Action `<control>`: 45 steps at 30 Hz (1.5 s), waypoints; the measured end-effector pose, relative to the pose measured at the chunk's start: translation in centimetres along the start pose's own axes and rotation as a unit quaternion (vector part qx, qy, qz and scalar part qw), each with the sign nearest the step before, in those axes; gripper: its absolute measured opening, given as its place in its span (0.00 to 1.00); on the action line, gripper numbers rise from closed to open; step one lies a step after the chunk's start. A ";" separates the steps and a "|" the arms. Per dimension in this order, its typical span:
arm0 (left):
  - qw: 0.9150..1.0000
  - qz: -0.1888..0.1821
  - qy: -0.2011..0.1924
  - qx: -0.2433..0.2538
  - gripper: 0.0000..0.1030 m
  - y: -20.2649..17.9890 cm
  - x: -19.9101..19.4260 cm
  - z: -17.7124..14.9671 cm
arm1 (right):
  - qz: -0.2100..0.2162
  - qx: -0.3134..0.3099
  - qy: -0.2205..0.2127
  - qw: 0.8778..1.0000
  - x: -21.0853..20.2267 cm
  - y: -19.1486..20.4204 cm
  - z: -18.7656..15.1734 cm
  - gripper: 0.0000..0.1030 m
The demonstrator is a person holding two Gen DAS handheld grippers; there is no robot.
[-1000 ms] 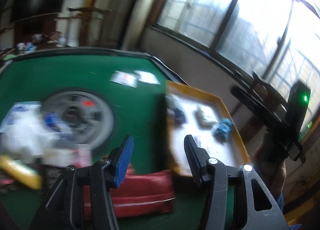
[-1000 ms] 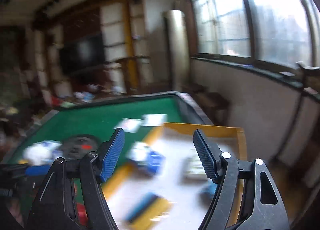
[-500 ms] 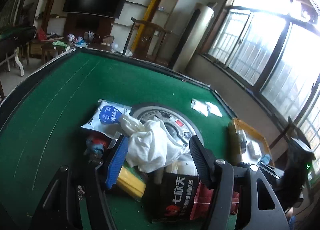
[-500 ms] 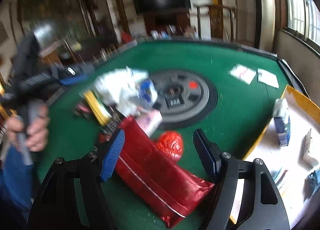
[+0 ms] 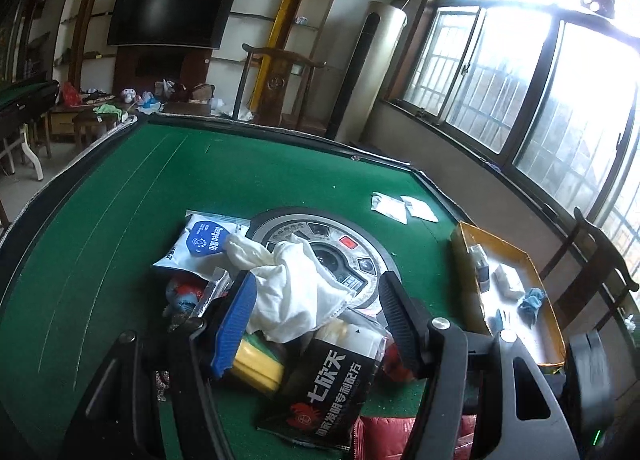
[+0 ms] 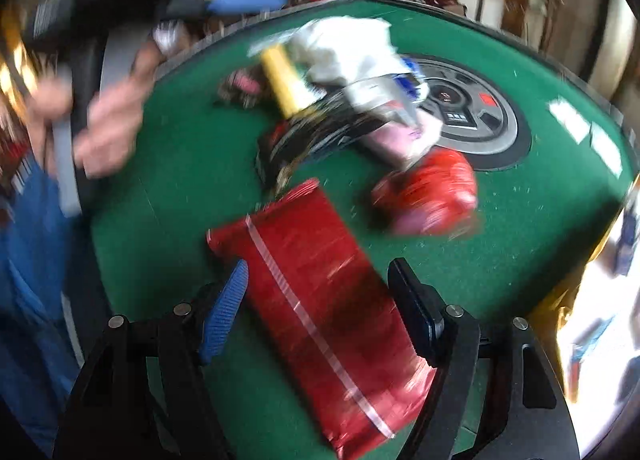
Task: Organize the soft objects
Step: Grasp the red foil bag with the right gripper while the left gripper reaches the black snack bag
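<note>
Under the open right gripper (image 6: 316, 312), a blurred red packet (image 6: 320, 300) (lower end cut off), ungripped.

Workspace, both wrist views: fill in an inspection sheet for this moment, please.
Surface: green felt table with a round centre console.
Job's things: white cloth atop a heap with a black packet and a yellow block; red foil pouch and red crumpled bag lie apart; orange tray at the table's edge holds small items.
Clutter: two white slips.
Grippers: left gripper open over the heap; right gripper open, straddling the pouch, pads not pressing.
Cables: nothing seen.
Surroundings: dark wall screen, windows, wooden chair.
</note>
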State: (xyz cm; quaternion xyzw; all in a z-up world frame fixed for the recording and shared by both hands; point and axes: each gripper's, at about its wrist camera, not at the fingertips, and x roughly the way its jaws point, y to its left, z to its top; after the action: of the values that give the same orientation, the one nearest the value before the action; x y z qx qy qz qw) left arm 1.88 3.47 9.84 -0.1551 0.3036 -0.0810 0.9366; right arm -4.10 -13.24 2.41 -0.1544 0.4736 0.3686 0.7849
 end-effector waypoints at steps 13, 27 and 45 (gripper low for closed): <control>0.997 -0.051 0.047 0.013 0.62 -0.2 0.3 0.0 | -0.039 -0.128 0.074 0.988 1.6 1.8 0.5 0.72; 0.976 -0.054 0.171 0.126 0.62 -2.5 2.7 -2.7 | -0.070 -0.028 0.010 0.997 1.7 1.9 -1.0 0.66; 0.964 0.043 0.211 0.156 0.40 -3.5 7.1 -5.8 | -0.089 0.011 -0.002 0.996 0.2 0.8 -1.9 0.52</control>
State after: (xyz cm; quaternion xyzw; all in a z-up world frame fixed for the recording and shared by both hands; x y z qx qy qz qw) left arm 3.90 -2.93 2.68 0.0263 0.4842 -0.1181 0.8666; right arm -5.87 -13.76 1.37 -0.1860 0.4608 0.2925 0.8170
